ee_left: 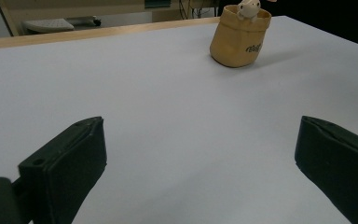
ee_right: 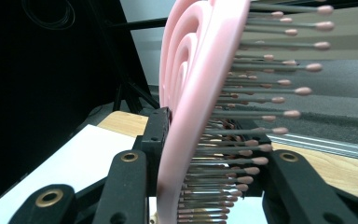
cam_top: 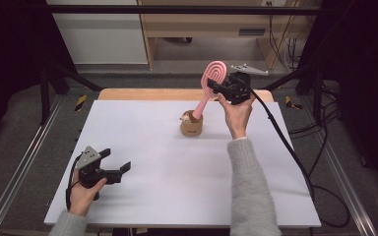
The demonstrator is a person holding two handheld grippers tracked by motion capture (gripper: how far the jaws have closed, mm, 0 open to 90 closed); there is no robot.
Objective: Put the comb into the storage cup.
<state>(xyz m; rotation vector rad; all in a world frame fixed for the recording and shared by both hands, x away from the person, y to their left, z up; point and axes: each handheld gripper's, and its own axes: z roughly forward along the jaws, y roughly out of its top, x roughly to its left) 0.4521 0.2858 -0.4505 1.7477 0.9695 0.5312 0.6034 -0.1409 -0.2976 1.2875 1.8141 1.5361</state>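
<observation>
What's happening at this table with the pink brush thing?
A person holds a gripper in each hand. The right gripper is clamped on the head of a pink hairbrush, whose handle end is at the mouth of a small tan pouch standing on the white table. The left gripper rests low near the table's front left with its jaws open, holding nothing.

White table (cam_top: 177,187) lying across the middle, wooden board edge (cam_top: 142,94) showing along its 12 o'clock side, pale wooden shelf unit (cam_top: 206,29) standing at 12 o'clock, loose cables (cam_top: 327,196) trailing over grey floor at 4 o'clock
</observation>
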